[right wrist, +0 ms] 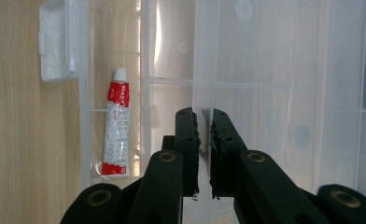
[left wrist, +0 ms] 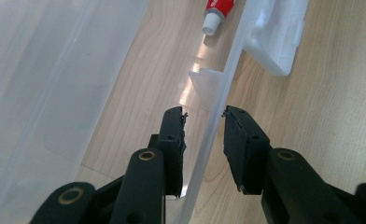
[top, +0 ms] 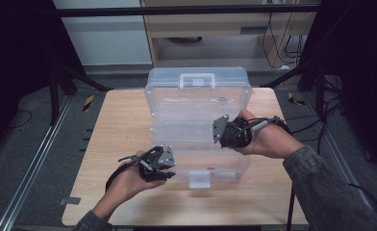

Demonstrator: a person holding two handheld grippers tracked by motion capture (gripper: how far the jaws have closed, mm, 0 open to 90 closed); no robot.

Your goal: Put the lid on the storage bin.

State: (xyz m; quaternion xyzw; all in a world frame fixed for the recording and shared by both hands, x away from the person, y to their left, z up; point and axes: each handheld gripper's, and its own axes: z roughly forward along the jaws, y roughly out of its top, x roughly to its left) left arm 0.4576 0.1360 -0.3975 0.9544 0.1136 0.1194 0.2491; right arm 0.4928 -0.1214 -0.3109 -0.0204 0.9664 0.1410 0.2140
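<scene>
Standing on a dark floor before a pale cabinet, the light wooden table (top: 119,144) bears a clear plastic organiser box (top: 196,120), its lid swung open away from the person. The left gripper (top: 169,169) sits at the near rim, the right gripper (top: 219,132) at the lid's edge.

Left gripper view: the pads straddle the clear rim, parted and not pressing it.

Right gripper view: the jaws pinch a thin clear wall; a red-and-white tube (right wrist: 116,130) lies in a compartment beside a white latch (right wrist: 55,44).
</scene>
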